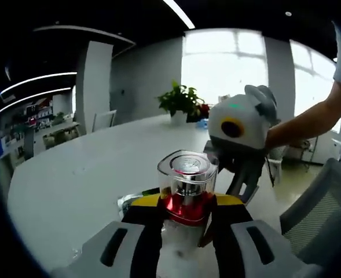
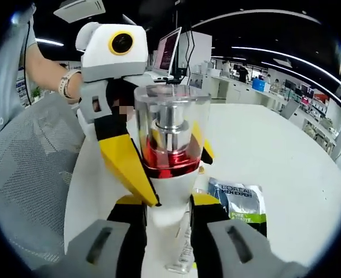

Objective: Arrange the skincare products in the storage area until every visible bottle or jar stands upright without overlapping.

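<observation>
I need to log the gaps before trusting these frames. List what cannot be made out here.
- Pump bottle, right gripper view: its lower body and base are hidden by both grippers' jaws, so its footing is unknown.
- Sachet, right gripper view: lower edge is covered by the right gripper; small print unreadable.
- Left gripper view: the packet behind the left gripper is mostly hidden.
- Potted plant, left gripper view: items beside it too small to identify.

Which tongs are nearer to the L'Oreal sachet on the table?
Right. The right tongs grip the bottle low down, with the sachet just beside one jaw. The left tongs clamp the bottle's red band, higher up.
</observation>
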{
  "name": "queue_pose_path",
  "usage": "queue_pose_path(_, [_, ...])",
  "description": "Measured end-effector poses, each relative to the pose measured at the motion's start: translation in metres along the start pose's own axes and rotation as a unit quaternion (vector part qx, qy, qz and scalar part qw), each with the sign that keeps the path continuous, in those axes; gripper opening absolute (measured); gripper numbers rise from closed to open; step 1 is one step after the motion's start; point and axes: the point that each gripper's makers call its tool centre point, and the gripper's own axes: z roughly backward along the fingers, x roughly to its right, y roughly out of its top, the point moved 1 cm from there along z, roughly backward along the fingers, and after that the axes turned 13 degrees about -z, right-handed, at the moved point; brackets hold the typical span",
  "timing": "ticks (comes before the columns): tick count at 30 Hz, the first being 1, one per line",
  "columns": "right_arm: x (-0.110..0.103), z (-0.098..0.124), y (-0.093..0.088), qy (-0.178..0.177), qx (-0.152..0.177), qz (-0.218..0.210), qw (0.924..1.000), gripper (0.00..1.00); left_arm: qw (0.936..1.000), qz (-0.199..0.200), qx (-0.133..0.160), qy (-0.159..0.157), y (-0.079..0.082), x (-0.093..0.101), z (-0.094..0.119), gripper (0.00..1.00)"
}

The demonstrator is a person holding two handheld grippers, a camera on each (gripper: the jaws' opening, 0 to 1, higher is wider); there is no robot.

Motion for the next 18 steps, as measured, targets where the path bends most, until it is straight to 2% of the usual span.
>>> queue_pose_path(6, [-0.001,0.001,-0.001,-0.003,0.003,-0.008,1.0000,0.27,0.9999,-0.002,-0.012,-0.005,-0.007,0.002,-0.001,0.32])
queue_pose_path(11, [-0.003,0.003,0.000,-0.009,0.006,-0.006,0.9999,0.28,0.9999,0.007,-0.011,0.000,-0.008,0.000,0.002,0.39])
queue_pose_path(15, [-0.004,0.005,0.000,-0.014,0.007,-0.009,0.9998,0.29,0.9999,0.002,-0.015,-0.004,-0.010,-0.001,0.006,0.37])
queue_pose_path(18, [-0.002,0.006,-0.001,-0.017,0.006,-0.007,0.9998,0.26,0.9998,0.003,-0.013,-0.012,-0.008,0.001,0.009,0.31])
